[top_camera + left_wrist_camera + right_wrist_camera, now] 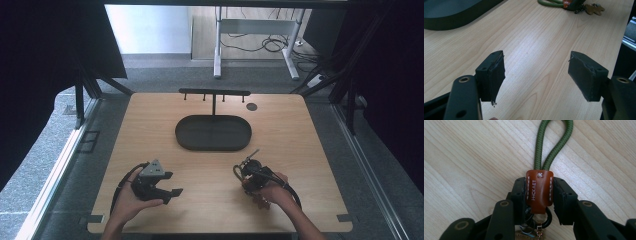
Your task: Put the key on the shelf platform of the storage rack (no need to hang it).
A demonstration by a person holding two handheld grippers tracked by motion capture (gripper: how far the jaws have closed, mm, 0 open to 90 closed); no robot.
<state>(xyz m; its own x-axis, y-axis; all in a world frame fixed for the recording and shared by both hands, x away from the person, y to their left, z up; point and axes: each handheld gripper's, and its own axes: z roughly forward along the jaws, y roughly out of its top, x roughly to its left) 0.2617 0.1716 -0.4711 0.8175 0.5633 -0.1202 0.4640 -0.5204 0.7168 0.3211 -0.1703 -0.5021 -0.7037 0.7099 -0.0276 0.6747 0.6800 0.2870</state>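
A keychain with a brown leather tab (539, 192) and an olive-green cord loop (551, 142) lies on the light wooden table (290, 145). My right gripper (539, 184) is shut on the leather tab, one pad pressing each side. The cord loop sticks out past the jaws, and metal rings and a charm hang behind them. In the high view the right gripper (246, 172) is at the front right, with the cord loop (238, 173) to its left. My left gripper (172, 183) is held at the front left, open with nothing between its fingers (496, 72).
A dark oval tray (213, 132) lies in the middle of the table, its edge (449, 17) at the upper left in the left gripper view. Behind it stands a black rack with hooks (214, 93), with a small dark disc (251, 106) nearby. The keychain (564, 3) lies far ahead of the left jaws.
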